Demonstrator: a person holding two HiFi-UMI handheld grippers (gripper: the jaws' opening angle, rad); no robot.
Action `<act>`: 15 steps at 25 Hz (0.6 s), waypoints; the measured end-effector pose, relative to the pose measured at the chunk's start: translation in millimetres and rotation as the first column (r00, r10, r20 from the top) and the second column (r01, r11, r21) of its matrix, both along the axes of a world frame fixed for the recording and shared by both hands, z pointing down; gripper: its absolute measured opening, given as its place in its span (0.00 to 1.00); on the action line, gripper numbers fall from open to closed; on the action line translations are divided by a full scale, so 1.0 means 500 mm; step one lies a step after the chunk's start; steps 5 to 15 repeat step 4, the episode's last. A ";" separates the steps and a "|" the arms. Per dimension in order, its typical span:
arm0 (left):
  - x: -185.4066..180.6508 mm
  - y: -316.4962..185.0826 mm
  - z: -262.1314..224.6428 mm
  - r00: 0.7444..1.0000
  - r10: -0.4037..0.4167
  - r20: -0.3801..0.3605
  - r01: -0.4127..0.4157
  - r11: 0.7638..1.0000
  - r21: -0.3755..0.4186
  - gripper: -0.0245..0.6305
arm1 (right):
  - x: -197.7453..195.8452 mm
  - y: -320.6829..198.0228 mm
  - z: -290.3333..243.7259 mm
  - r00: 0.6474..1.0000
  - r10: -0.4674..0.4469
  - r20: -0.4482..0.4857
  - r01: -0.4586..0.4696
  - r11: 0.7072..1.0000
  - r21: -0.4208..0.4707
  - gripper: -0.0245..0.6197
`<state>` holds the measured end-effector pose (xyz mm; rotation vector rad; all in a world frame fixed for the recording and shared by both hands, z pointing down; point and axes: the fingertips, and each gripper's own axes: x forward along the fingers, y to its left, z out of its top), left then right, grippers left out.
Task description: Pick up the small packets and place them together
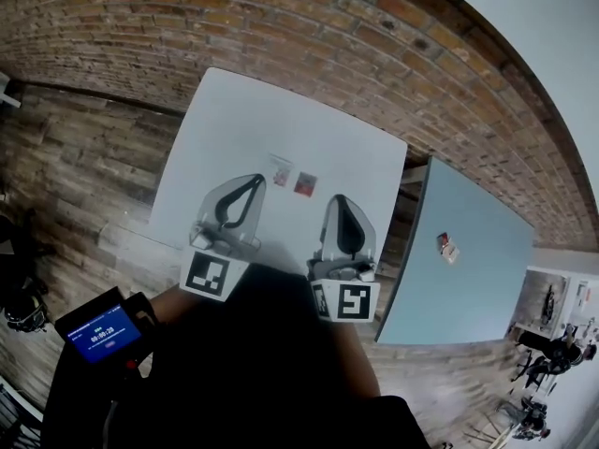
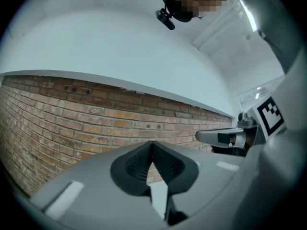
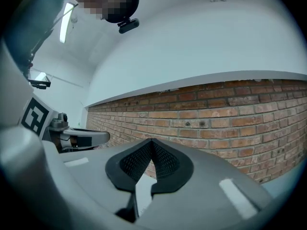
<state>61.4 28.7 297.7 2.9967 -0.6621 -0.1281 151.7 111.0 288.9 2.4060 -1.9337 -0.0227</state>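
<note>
Hand-held grippers (image 1: 253,182) (image 1: 339,201) closed, nr table (image 1: 245,118) edge

A white tabletop (image 1: 234,120) stands on a wood-plank floor (image 1: 65,176), with a brick wall (image 1: 374,36) at twelve o'clock and a grey-blue table (image 1: 477,288) at three o'clock.

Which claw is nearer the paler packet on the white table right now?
Left. The left claw is just left of the paler packet; the right claw sits right of it, beyond the red packet.
</note>
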 end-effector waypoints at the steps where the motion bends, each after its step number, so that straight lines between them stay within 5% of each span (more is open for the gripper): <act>1: -0.009 -0.006 -0.002 1.000 -0.012 -0.006 0.012 1.000 0.001 0.04 | -0.001 -0.003 -0.001 1.000 0.000 -0.002 0.000 1.000 0.000 0.04; 15: -0.032 -0.026 -0.008 0.999 -0.046 -0.024 0.046 0.999 0.005 0.04 | -0.004 -0.013 -0.006 1.000 0.007 -0.009 -0.007 1.000 0.003 0.04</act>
